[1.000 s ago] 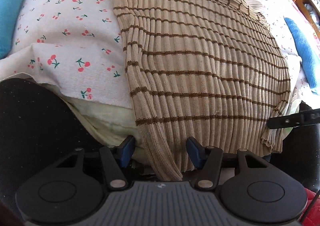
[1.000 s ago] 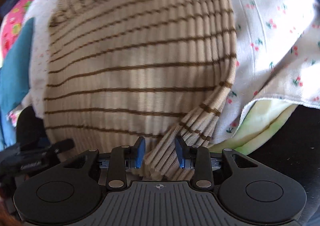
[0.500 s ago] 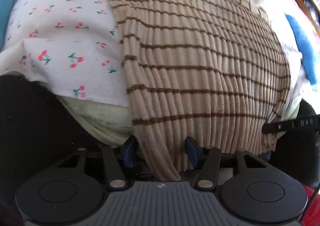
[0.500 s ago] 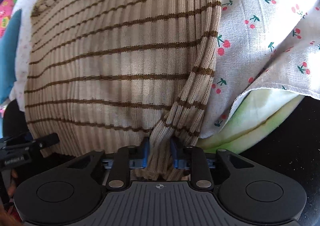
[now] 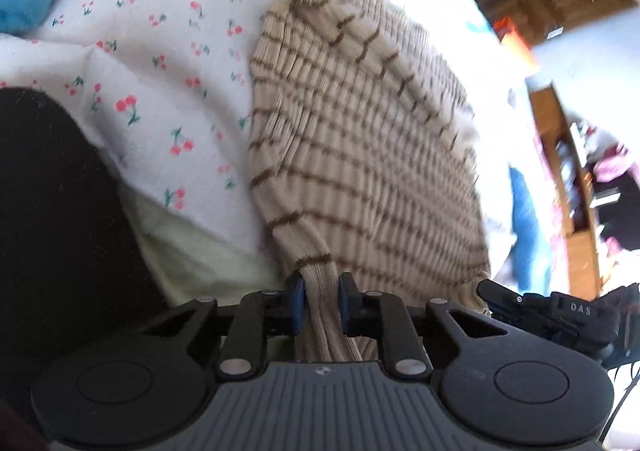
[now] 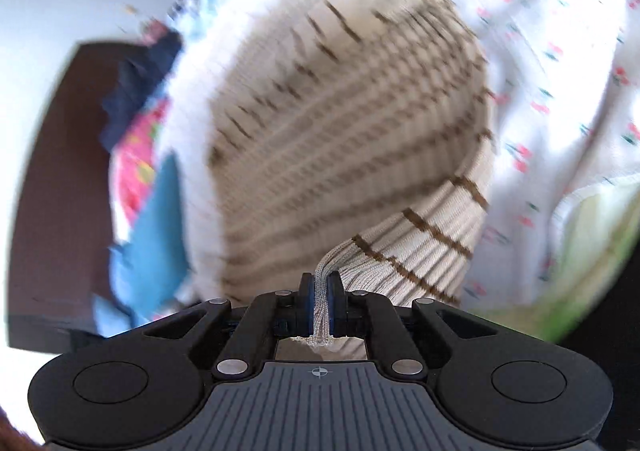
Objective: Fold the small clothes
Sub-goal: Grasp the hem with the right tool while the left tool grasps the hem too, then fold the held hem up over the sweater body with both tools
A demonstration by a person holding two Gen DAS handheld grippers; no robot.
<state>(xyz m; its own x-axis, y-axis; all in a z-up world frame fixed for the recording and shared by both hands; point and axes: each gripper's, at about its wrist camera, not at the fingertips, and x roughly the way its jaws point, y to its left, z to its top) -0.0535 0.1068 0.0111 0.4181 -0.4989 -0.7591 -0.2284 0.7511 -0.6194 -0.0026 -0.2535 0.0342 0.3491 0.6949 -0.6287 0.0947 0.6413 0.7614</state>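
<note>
White cherry-print bedding (image 5: 168,63) fills the left wrist view, and on it lies the beige ribbed knit top with thin brown stripes (image 5: 360,155), its near left hem corner bunched and clamped in the left tongs (image 5: 320,305), whose jaws have just been closing on it. From the right wrist view, the right tongs (image 6: 322,305) are likewise clenched on the other near corner of the top (image 6: 348,123). Both corners gripped, the fold seems under way; next, I judge, both should be carried evenly toward the far edge.
</note>
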